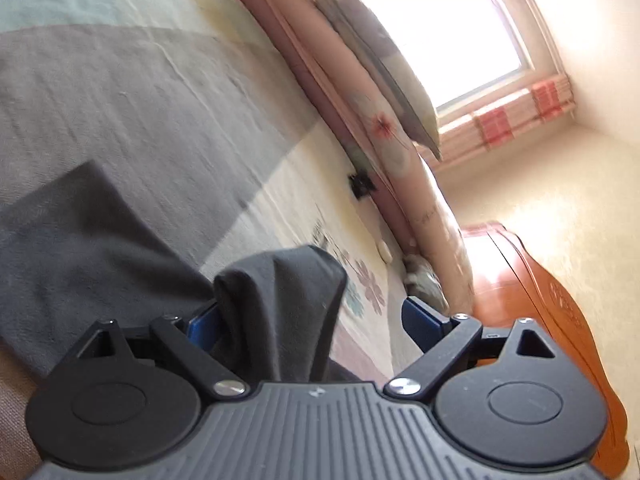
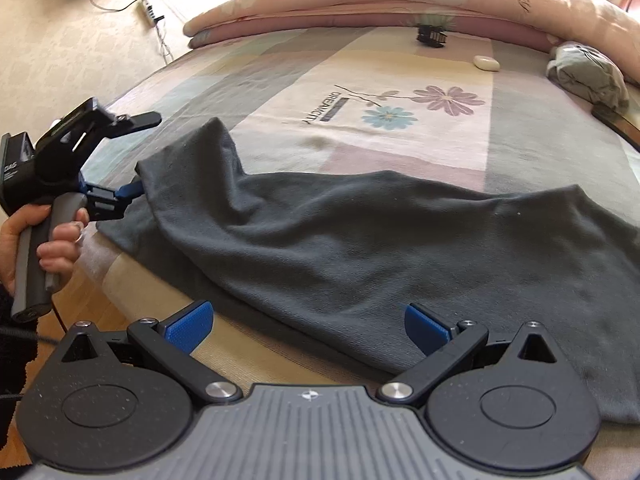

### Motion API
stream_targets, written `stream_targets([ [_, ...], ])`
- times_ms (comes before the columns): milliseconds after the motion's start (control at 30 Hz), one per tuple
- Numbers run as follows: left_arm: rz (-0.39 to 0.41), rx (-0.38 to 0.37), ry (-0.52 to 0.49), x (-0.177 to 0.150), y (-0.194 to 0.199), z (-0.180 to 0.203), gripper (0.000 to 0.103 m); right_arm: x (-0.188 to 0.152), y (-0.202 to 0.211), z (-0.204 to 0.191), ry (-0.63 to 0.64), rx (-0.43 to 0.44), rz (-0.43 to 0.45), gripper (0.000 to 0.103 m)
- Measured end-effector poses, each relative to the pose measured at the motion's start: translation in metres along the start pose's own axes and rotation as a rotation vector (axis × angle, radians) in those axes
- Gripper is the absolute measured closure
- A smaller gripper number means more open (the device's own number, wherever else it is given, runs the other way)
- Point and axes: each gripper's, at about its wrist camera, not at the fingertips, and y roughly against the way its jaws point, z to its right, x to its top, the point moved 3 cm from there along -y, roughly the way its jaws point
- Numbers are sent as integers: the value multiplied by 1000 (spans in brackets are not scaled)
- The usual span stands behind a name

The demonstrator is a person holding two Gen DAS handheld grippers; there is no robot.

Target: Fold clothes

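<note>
1. garment [image 2: 360, 248]: dark grey, spread along near edge of bed [image 2: 400, 92], long axis left-right.
2. left gripper [image 2: 134, 192]: its own cam shows jaws wide apart w/ a cloth bunch draped between, touching the left pad only; looks unclamped, tho the left corner is raised at its tips.
3. right gripper [image 2: 308, 326]: jaws spread, holding nothing, hovering just over near hem at mid-right.
4. key relation: cloth lies directly ahead of right gripper, hem between its pads; probably it closes there next.

Both wrist cameras look close along their tongs, sharing the bed [image 2: 400, 92].
</note>
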Motion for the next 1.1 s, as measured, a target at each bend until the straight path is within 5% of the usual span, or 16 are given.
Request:
stream_targets([
  [133, -118, 29, 32, -22, -7, -9, 11, -1, 0, -1, 1, -3, 0, 0],
  [300, -145, 36, 74, -33, 13, -18, 11, -3, 0, -4, 11, -3, -4, 0],
  [533, -251, -40, 31, -46, -3, -7, 10, -3, 0, -10, 25, 7, 3, 0],
  [767, -136, -177, -31, -27, -16, 21, 10, -4, 13, -1, -5, -25, 34, 0],
  [900, -114, -49, -56, -22, -27, 5, 11, -6, 14, 2, -11, -33, 36, 0],
  [1100, 65, -92, 30, 1, -1, -16, 13, -9, 13, 7, -16, -46, 32, 0],
])
